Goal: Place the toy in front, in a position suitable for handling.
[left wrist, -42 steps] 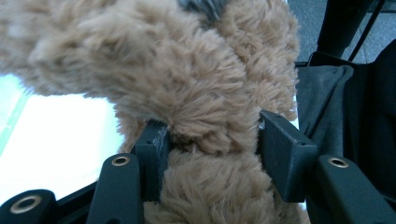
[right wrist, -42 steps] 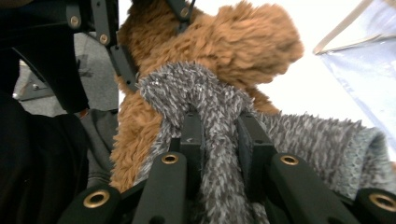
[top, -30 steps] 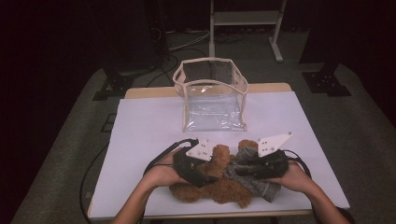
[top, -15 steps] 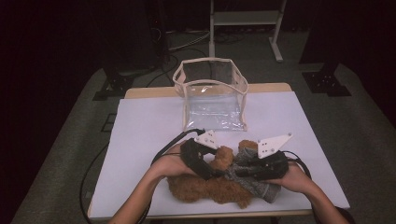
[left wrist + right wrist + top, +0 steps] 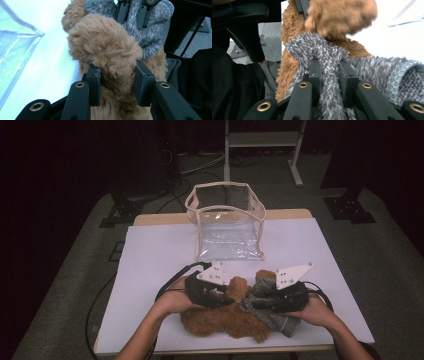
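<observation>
- Left gripper (image 5: 226, 296): jaws have just been closing, now clenched on the brown plush (image 5: 227, 322), which lies by the table's (image 5: 150, 255) near edge.
- Right gripper (image 5: 254, 302): clamped on the grey knit (image 5: 270, 312) beside the plush.
- Clear bag (image 5: 227, 222): at the far edge.

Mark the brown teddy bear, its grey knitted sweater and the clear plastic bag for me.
Brown teddy bear (image 5: 105, 50): left gripper view, on the furry limb above the jaws.
Grey knitted sweater (image 5: 374, 68): right gripper view, on the stretched knit body.
Clear plastic bag (image 5: 227, 227): high view, on its transparent front wall.
</observation>
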`<state>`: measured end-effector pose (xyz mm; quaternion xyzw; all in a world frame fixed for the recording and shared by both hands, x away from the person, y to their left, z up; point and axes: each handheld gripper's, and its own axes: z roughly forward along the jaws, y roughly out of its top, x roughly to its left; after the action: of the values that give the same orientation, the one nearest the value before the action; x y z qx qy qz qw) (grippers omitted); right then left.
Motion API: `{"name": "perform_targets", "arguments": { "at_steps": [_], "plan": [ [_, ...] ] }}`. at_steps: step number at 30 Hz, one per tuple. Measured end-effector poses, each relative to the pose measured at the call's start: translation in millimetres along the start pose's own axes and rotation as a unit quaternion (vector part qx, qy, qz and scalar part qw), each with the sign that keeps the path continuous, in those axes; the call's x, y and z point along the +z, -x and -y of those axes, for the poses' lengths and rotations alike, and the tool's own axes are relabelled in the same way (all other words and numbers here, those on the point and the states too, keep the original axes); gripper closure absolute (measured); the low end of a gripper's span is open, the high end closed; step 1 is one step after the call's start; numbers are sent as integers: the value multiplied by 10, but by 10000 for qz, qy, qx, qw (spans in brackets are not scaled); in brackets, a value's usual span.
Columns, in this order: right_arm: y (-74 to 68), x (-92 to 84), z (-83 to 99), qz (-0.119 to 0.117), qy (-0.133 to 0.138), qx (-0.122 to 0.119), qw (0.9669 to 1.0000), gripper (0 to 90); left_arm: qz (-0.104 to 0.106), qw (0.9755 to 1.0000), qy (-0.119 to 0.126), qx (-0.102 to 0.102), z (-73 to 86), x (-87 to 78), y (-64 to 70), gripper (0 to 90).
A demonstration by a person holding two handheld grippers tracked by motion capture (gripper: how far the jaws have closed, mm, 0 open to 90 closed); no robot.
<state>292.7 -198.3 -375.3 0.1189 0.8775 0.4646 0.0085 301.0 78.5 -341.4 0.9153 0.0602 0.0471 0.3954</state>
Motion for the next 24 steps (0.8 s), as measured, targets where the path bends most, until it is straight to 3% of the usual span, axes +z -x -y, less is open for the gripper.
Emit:
{"name": "perform_targets", "arguments": {
  "at_steps": [8, 10, 14, 19, 24],
  "plan": [
    [6, 6, -45, 37, -102, -41, 9999, 741, -364, 9991, 31, -221, 312, -162, 100, 636],
    [-4, 7, -84, 59, -182, -104, 9998, 741, -334, 9989, 134, -304, 369, -174, 108, 637],
    [-15, 14, -142, 88, -301, -208, 9993, 740, -333, 9990, 149, -272, 389, -179, 122, 636],
    [-12, -7, -331, 114, -96, -286, 9995, 742, -358, 9989, 141, -281, 397, -189, 114, 631],
    [-41, 146, -633, 9, 215, -471, 9987, 742, -349, 9990, 112, -240, 386, -168, 125, 625]
  ]
}}
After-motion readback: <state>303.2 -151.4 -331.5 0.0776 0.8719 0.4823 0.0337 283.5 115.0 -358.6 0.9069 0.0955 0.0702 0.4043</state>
